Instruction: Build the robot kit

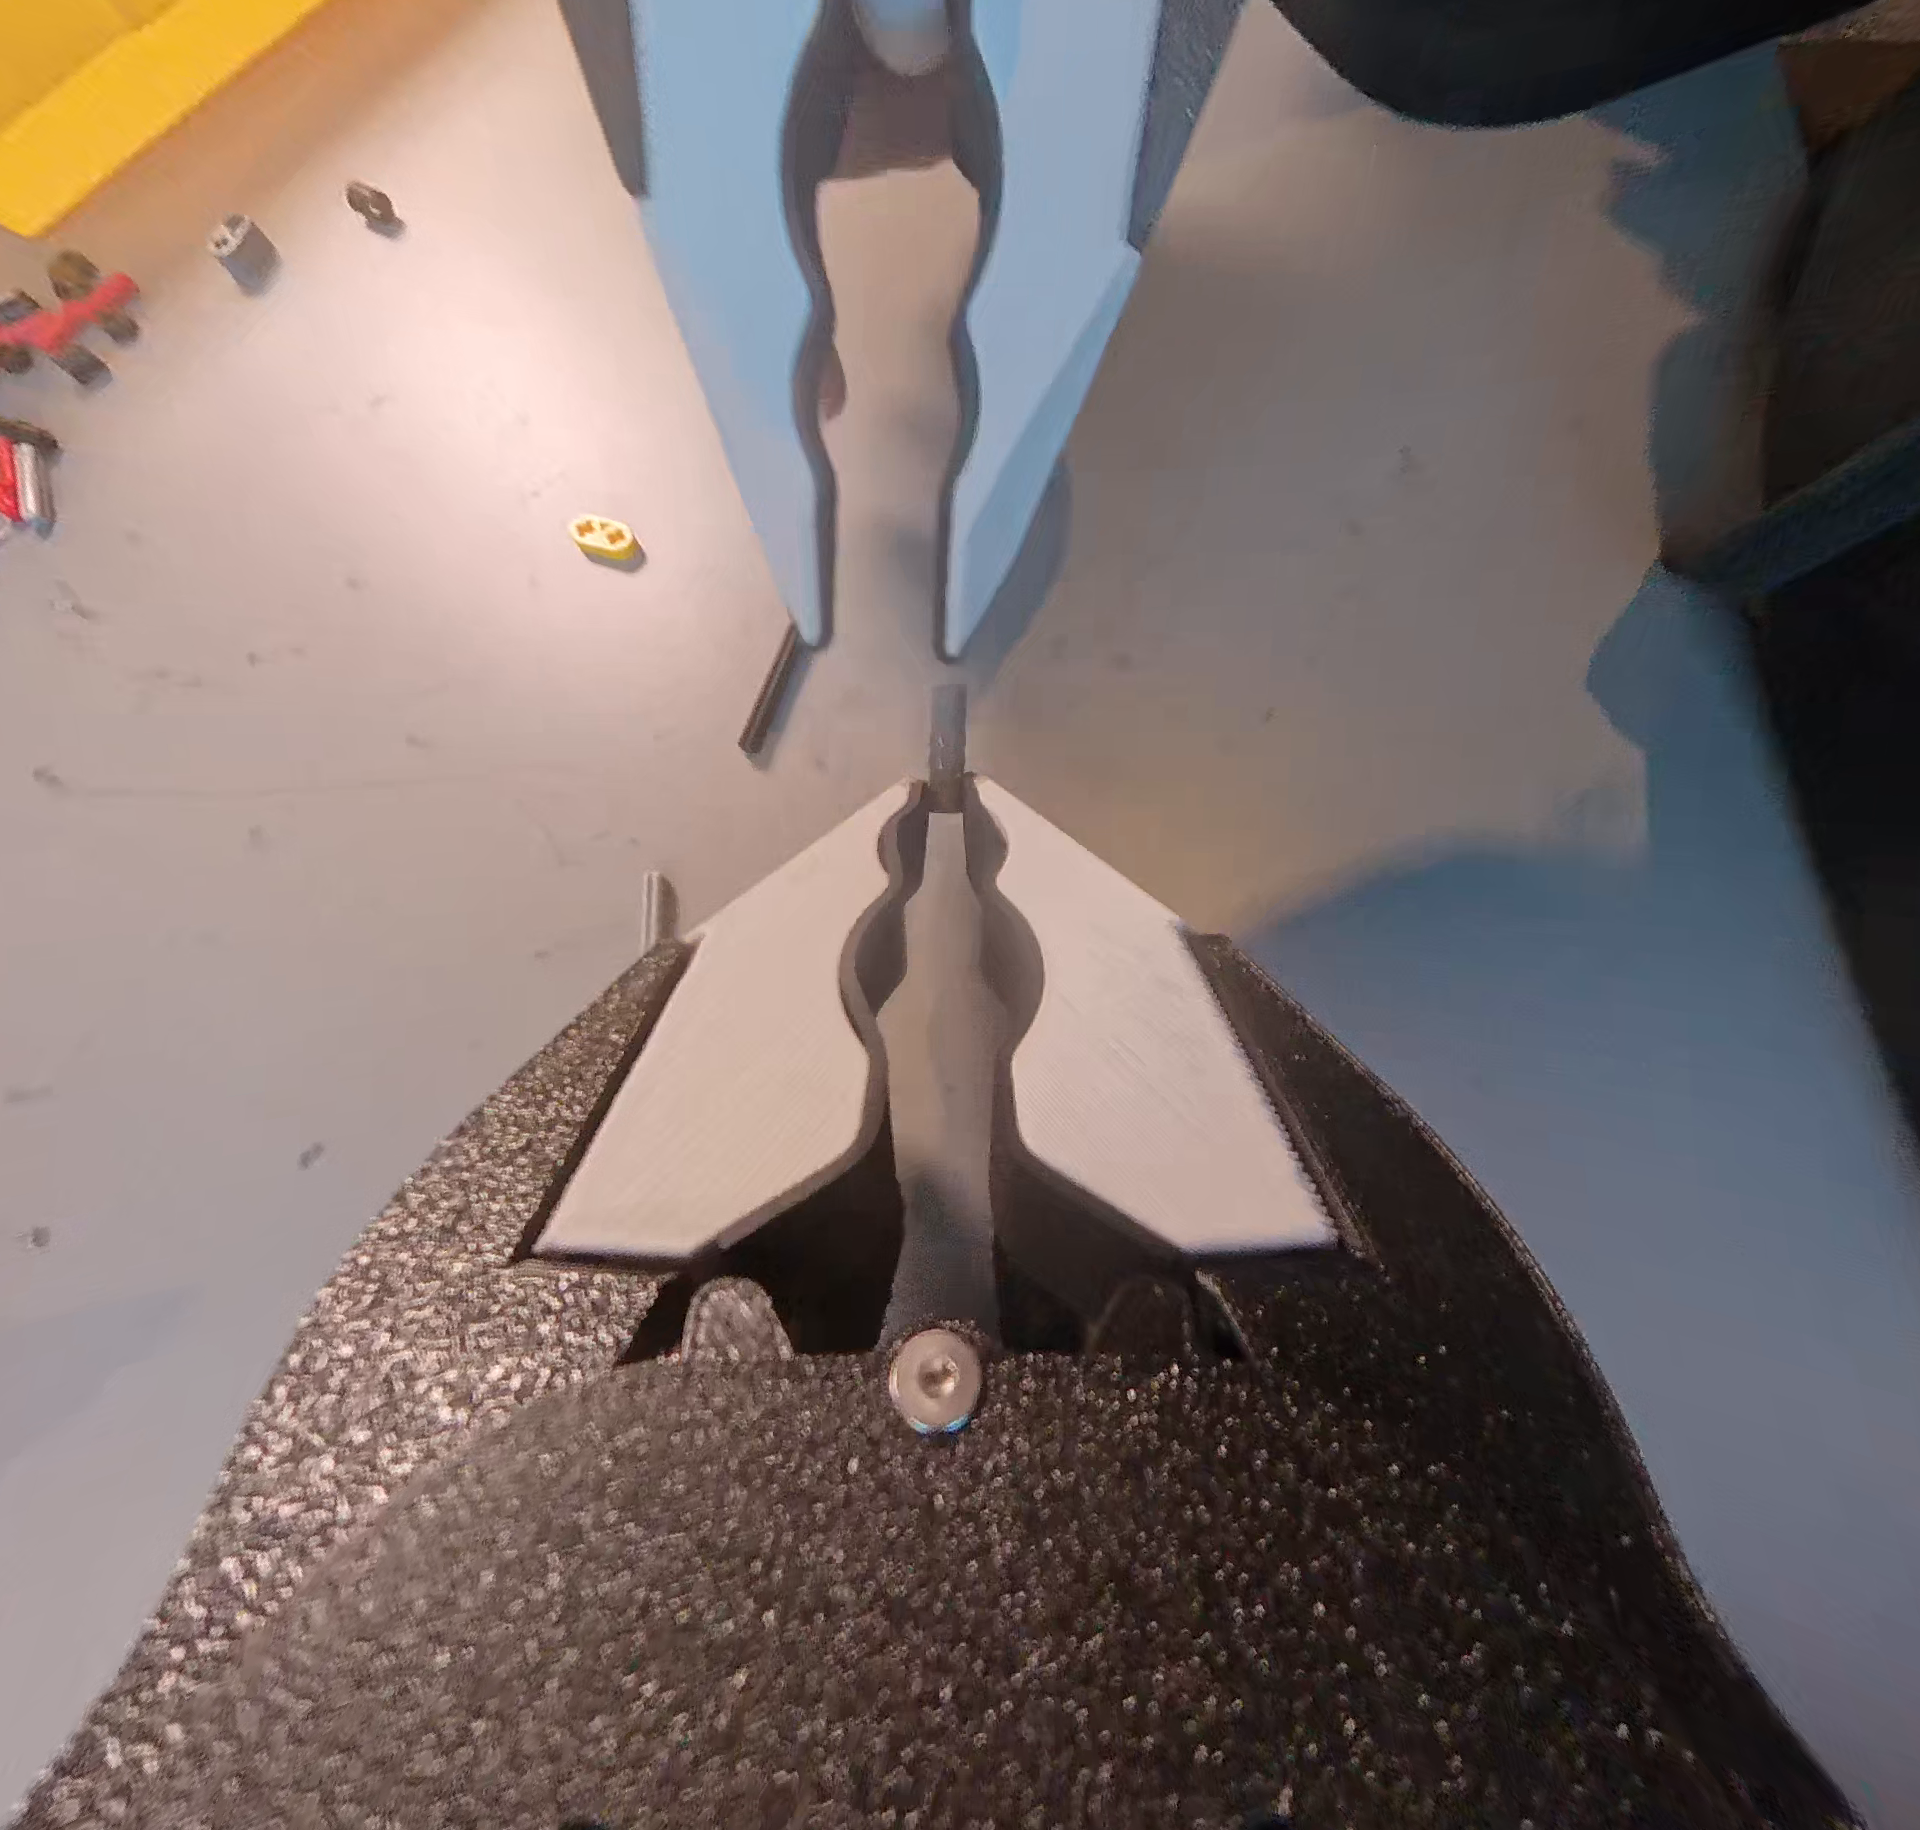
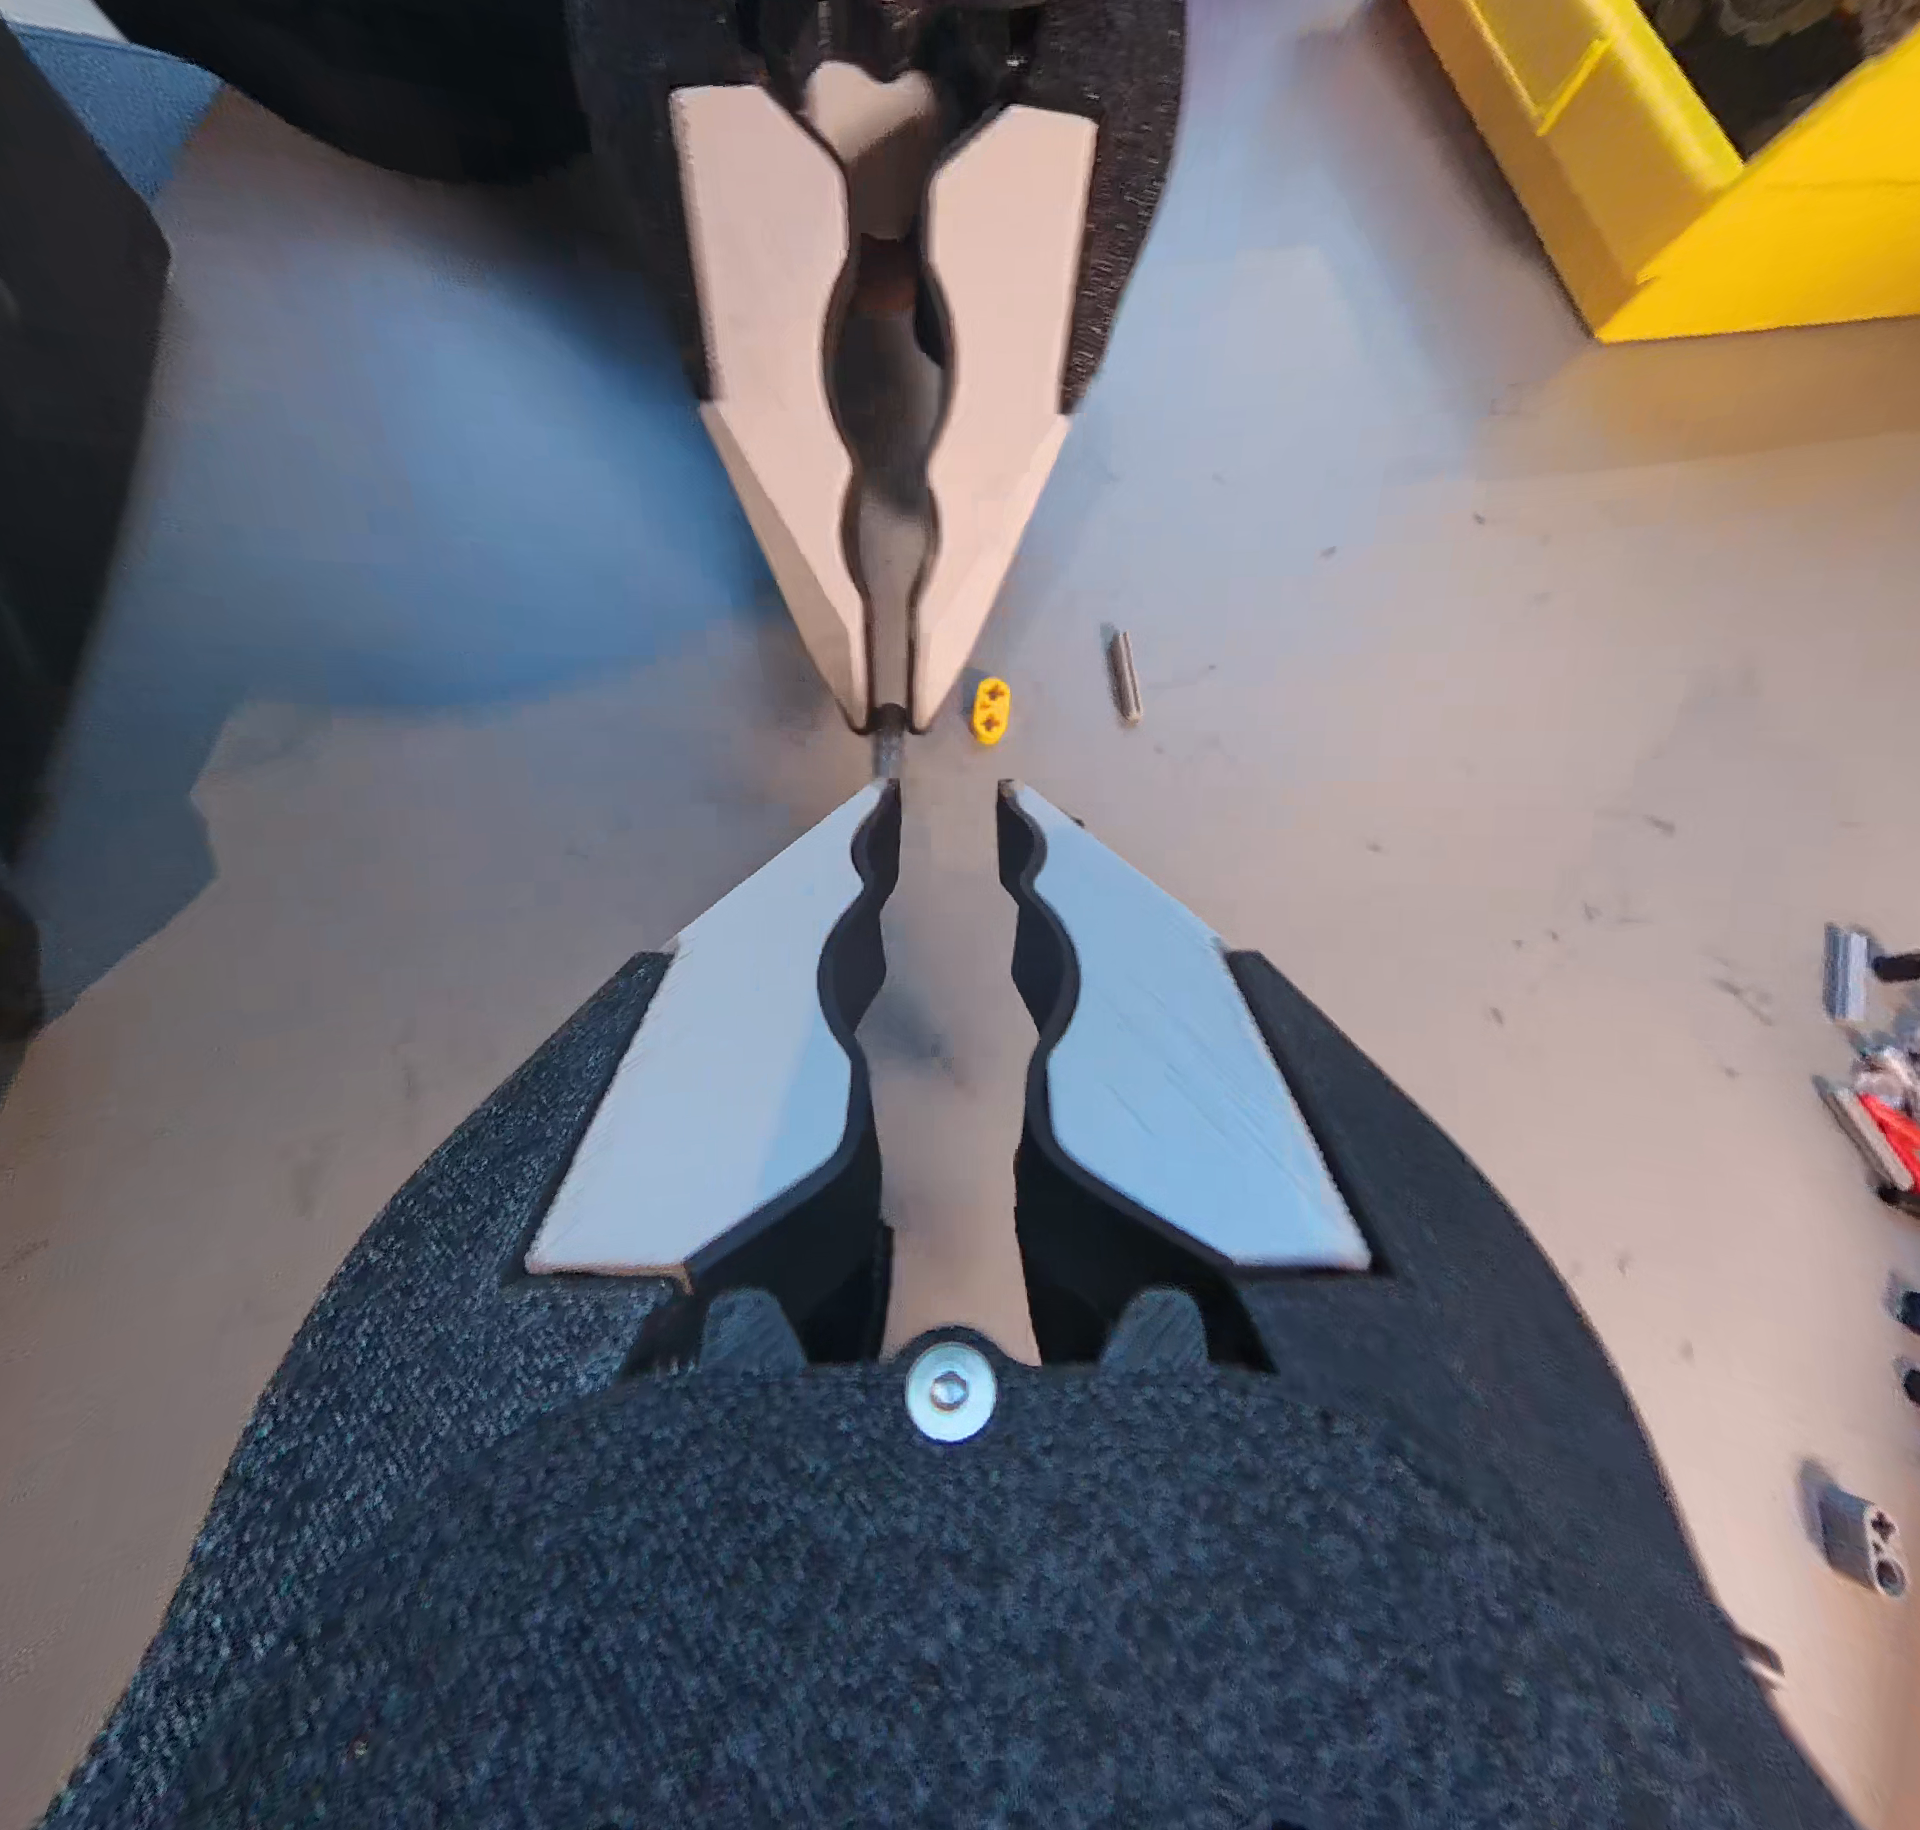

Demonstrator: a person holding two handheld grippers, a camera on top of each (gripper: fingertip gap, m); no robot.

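1. Currently the left gripper (image 1: 948, 781) is clamped on a short dark pin (image 1: 949, 731). It is pinched by the very fingertips only, and most of the pin sticks out ahead.
2. My read is that the hold is shallow and the pin could pivot if knocked sideways, so any move wants to be slow and square.
3. Right gripper (image 2: 945, 788) faces it tip to tip, with its jaws parted by a moderate gap and nothing between them.
4. The pin's free end lines up with one right finger rather than the gap. Can't tell whether they touch.
5. Just beside the left tips, on the table (image 1: 364, 845), are a yellow two-hole link (image 2: 990, 710) and a thin grey rod (image 2: 1125, 674).
6. Farther out to the side are red and black parts (image 1: 73, 315), then a yellow bin (image 2: 1662, 222).
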